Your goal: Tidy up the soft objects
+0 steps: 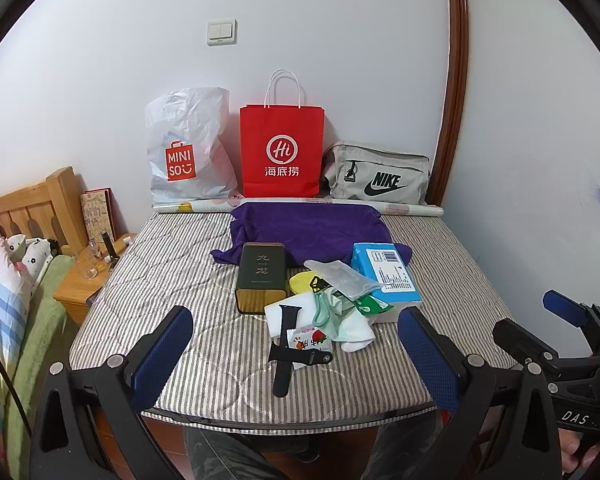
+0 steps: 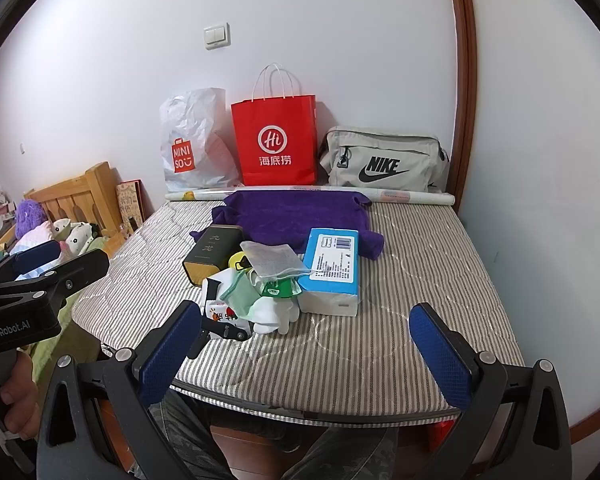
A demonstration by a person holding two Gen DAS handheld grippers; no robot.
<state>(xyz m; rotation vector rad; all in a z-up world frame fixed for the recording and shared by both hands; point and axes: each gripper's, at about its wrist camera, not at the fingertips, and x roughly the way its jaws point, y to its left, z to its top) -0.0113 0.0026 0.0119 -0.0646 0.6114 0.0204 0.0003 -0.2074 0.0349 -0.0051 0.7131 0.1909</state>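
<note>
A pile lies mid-mattress: white socks (image 1: 354,330) (image 2: 274,312), a pale green cloth (image 2: 242,294), a grey mesh pouch (image 1: 340,278) (image 2: 270,260), a yellow item (image 1: 300,282), a black watch strap (image 1: 288,344) and a snack packet (image 1: 310,340). Behind spreads a purple towel (image 1: 308,230) (image 2: 296,216). A dark tea tin (image 1: 262,276) (image 2: 212,252) sits left, a blue-white tissue pack (image 1: 384,276) (image 2: 332,270) right. My left gripper (image 1: 300,360) hangs open before the pile at the bed's near edge. My right gripper (image 2: 306,354) is open too, holding nothing.
Against the wall stand a white Miniso bag (image 1: 184,152), a red paper bag (image 1: 282,152) and a grey Nike bag (image 1: 380,178), with a paper roll (image 1: 300,204) in front. A wooden headboard (image 1: 32,204), a nightstand (image 1: 82,280) and another bed are left. The striped mattress (image 2: 420,264) has room at right.
</note>
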